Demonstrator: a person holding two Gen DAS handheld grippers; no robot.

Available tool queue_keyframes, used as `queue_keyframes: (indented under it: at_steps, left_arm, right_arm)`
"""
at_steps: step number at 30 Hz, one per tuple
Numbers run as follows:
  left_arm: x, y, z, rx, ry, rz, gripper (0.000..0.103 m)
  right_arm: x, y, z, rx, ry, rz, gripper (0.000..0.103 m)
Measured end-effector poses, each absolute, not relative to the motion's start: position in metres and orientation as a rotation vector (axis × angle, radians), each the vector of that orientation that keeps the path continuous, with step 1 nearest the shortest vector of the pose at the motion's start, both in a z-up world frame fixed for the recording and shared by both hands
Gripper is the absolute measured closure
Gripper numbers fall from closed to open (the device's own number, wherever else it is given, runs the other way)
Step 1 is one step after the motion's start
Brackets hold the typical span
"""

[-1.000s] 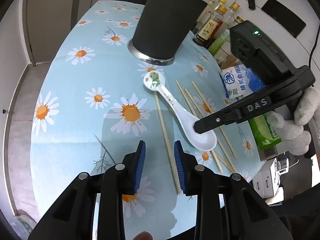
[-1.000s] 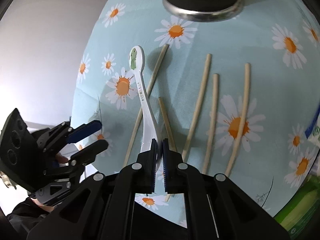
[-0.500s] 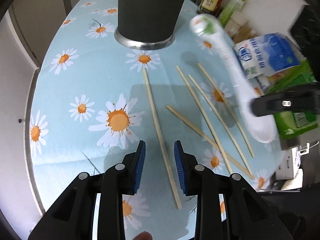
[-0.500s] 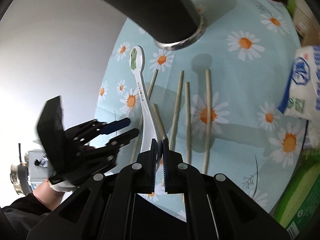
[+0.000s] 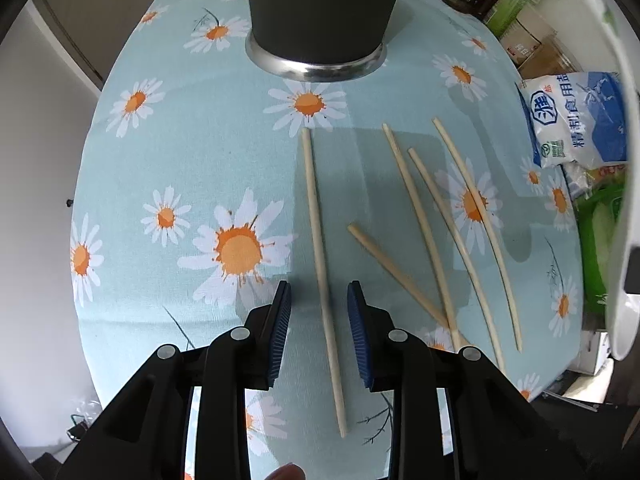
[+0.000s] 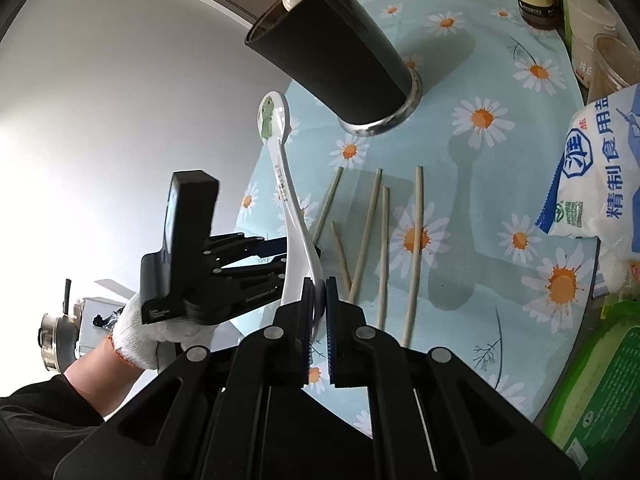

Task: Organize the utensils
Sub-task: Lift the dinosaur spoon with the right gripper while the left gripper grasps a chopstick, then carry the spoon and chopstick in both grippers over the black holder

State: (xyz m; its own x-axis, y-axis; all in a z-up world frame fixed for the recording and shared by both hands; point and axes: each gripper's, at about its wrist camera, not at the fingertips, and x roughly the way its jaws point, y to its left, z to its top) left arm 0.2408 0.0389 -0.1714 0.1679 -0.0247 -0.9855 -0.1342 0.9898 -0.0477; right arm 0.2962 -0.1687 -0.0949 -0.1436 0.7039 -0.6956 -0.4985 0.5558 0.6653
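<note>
Pinching the white spoon by its bowl end, my right tongs are pressed tight on it, and it rides clear of the worktop. Its long axis runs up and away from those tongs, the handle tip with the green figure pointing toward the black holder, whose open mouth sits just beyond and to the right of that tip. A few utensils already stand in the holder. To drop the spoon in, I judge the handle has to swing over the rim and tip downward.

My left tongs point straight down over the cloth with a gap between the pads; they have just been closing a little, and the leftmost chopstick lies between them, not yet touched as far as I can see. That chopstick runs lengthwise along the line of the tongs, far end toward the holder's base, near end under my wrist. So the pads face its sides, which suits a squeeze across its width.

Out to the right lie four more chopsticks, roughly parallel, fanning toward the holder; a shorter-looking one crosses under them at a slant. My left hand is nearer all of these; the right is busy with the spoon.
</note>
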Motion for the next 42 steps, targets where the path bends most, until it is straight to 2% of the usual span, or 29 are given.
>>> queue_keyframes:
  at_steps: [1, 2, 10, 23, 33, 42]
  left_arm:
    - [0.244, 0.037, -0.171, -0.114, 1.399, 0.095, 0.087]
    - [0.247, 0.037, -0.171, -0.091, 1.399, 0.111, 0.089]
    - [0.263, 0.041, -0.170, -0.120, 1.403, 0.168, 0.099]
    - [0.235, 0.083, -0.147, -0.245, 1.322, 0.121, 0.099]
    - [0.200, 0.102, -0.096, -0.277, 1.158, 0.010, 0.099]
    - [0.205, 0.120, -0.058, -0.314, 0.968, -0.069, 0.099]
  right_arm:
    - [0.297, -0.174, -0.095, 0.198, 1.354, 1.059, 0.096]
    - [0.299, -0.173, -0.095, 0.198, 1.351, 1.061, 0.096]
    - [0.302, -0.176, -0.108, 0.218, 1.351, 1.088, 0.096]
    - [0.310, -0.156, -0.108, 0.260, 1.308, 1.113, 0.096]
    - [0.306, -0.143, -0.094, 0.317, 1.183, 1.104, 0.096]
    - [0.314, -0.130, -0.080, 0.357, 1.114, 1.083, 0.096]
